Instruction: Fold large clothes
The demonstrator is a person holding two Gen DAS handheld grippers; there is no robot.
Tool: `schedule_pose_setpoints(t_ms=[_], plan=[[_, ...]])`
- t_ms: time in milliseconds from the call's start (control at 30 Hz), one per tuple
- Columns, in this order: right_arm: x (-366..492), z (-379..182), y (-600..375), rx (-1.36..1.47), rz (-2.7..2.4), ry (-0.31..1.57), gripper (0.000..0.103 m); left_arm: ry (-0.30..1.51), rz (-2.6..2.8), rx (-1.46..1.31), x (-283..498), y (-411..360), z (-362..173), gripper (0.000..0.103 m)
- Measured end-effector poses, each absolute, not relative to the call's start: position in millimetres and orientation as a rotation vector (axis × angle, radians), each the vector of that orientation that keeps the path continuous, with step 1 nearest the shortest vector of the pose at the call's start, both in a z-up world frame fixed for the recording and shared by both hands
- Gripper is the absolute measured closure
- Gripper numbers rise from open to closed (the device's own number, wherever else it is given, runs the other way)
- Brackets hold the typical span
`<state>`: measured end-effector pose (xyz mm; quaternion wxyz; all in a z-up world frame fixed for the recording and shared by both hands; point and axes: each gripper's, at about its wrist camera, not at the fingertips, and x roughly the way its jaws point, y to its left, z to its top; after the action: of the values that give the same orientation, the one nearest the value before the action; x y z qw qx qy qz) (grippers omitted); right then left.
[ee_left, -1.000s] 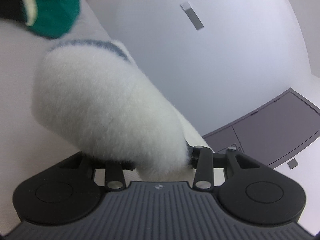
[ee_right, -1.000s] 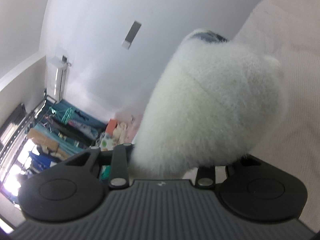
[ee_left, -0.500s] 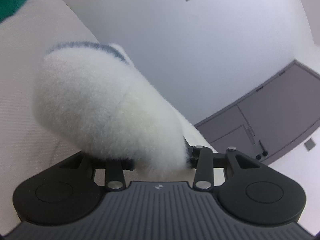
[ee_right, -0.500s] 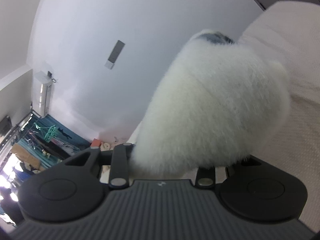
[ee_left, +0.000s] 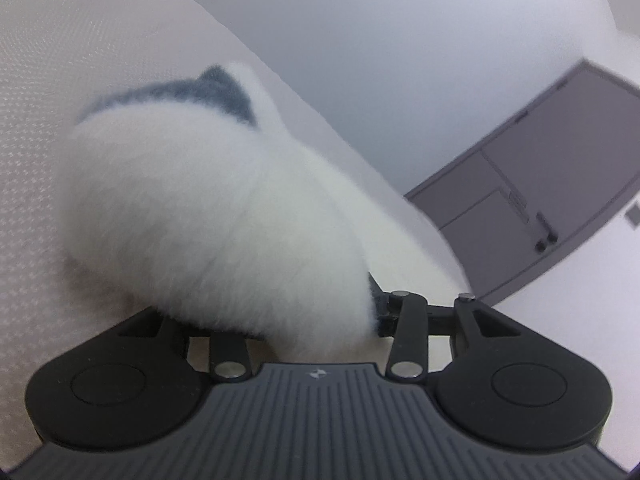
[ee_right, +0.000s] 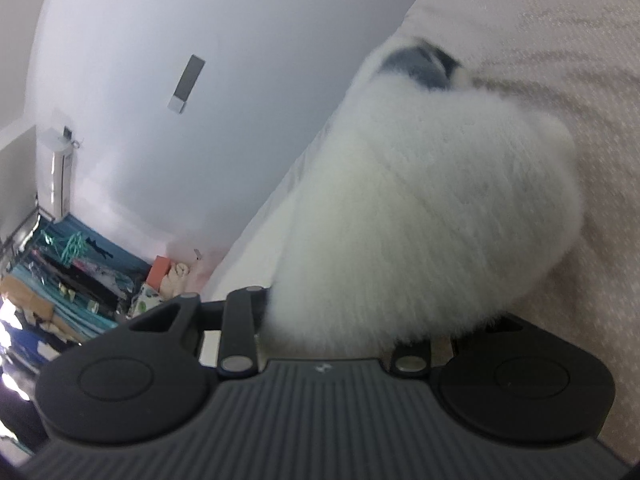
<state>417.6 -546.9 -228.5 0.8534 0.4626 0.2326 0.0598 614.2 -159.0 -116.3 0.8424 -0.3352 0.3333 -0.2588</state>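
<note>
Two sets of jaws are each clamped on a thick wad of the same white fleece garment, held partly apart by the bulk of pile between them; the fingertips and pads are buried in fluff in both views, so only the black linkage bars and ribbed housings show. At the left gripper the fleece bulges forward and to the left in a rounded, long-haired mound, soft-edged and slightly blurred, with a blue-grey patch along its far rim. At the right gripper the garment swells forward and to the right in a similar puffy lump, and the same kind of blue-grey patch sits at its far tip. Both bunches hang just over, or rest against, the bed, whose cream cover has a fine dotted weave; contact underneath cannot be made out. Only the left wrist view shows a flat grey cabinet front with panel seams and small dark handles, set against a plain pale wall. Only the right wrist view shows the bed edge falling away to a cluttered corner: a tall white air conditioner, a rack of hanging clothes in teal and dark colours, an orange box and a narrow grey rectangle on the pale wall
</note>
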Motion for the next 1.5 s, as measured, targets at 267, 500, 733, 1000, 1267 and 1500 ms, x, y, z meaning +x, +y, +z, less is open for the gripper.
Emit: schedule_pose_setpoints(t_ms=[267, 500, 733, 1000, 1267, 1500], plan=[[403.9, -251.9, -547.8, 0.981, 0.121, 0.478, 0.052, 0.719, -0.553, -0.706, 618.1, -161.9, -126.4, 0.048], [397.9, -222.5, -542.3, 0.952, 0.028, 0.560, 0.046, 0.770, -0.532, -0.631, 586.9, -143.8, -98.1, 0.043], [344.3, -170.5, -531.0, 0.793, -0.076, 0.536, 0.045, 0.745, -0.534, -0.551, 541.2, -105.1, -41.3, 0.043], [284.3, -72.8, -506.4, 0.621, -0.023, 0.417, 0.046, 0.648, -0.536, -0.346, 473.3, -117.2, 61.5, 0.043], [214.5, 17.1, -447.9, 0.395, 0.056, 0.339, 0.043, 0.508, -0.522, -0.192, 380.1, -121.7, 133.0, 0.043], [156.6, 48.3, -406.1, 0.275, 0.077, 0.302, 0.039, 0.409, -0.516, -0.077, 285.2, -117.4, 155.7, 0.043]])
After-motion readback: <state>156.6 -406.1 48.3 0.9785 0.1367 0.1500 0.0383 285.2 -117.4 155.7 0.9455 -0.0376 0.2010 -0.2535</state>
